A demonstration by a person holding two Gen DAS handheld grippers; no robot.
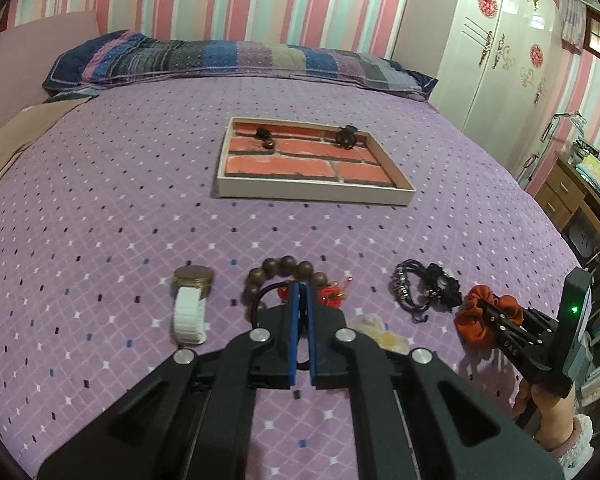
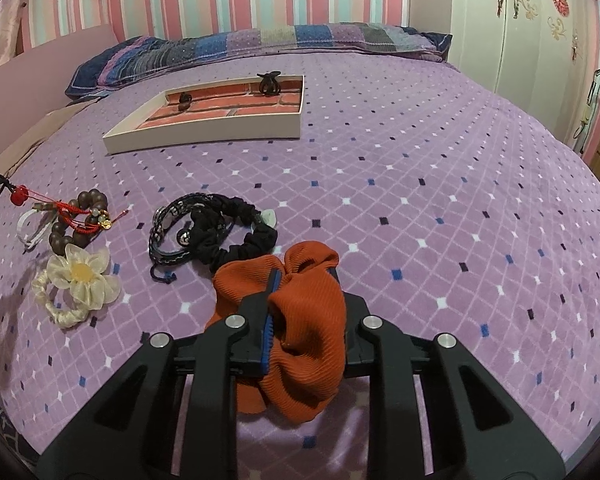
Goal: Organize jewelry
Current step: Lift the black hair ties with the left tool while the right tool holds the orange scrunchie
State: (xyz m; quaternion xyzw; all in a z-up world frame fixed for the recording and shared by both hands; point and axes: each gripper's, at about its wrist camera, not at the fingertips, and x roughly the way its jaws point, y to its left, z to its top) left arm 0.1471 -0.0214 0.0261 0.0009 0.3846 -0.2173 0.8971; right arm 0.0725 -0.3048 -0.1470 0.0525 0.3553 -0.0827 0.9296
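The right gripper [image 2: 305, 276] is clamped on an orange scrunchie [image 2: 312, 320], the pleated fabric bunched between the blue-lined fingers and spilling out both sides, just above the purple bedspread [image 2: 420, 208]. From the left wrist view the same gripper [image 1: 485, 309] comes in from the right, and white letters reading "DAS" show on its black body, with a green light lit further back.

The left gripper [image 1: 301, 286] has its fingers nearly together on a thin black cord with a red bead; I think it is pinched, though the contact itself is hard to see. The fingertips sit over a ring of brown wooden beads, the bead bracelet [image 1: 284, 276], lying flat. Left of it lies a wristwatch [image 1: 191, 300] with a white strap, its long axis running towards the camera, the gold face at the far end.

Further up the bed sits a shallow tray [image 1: 316, 194] with a brick-pattern floor, its long side across the bed, holding two dark hair clips [image 1: 346, 135] near the far wall.

Only the right wrist view shows clearly a cream fabric flower hair tie [image 2: 80, 276] and the black braided bracelet [image 2: 172, 224] tangled with a black scrunchie [image 2: 252, 236]; only the left view shows the watch face.
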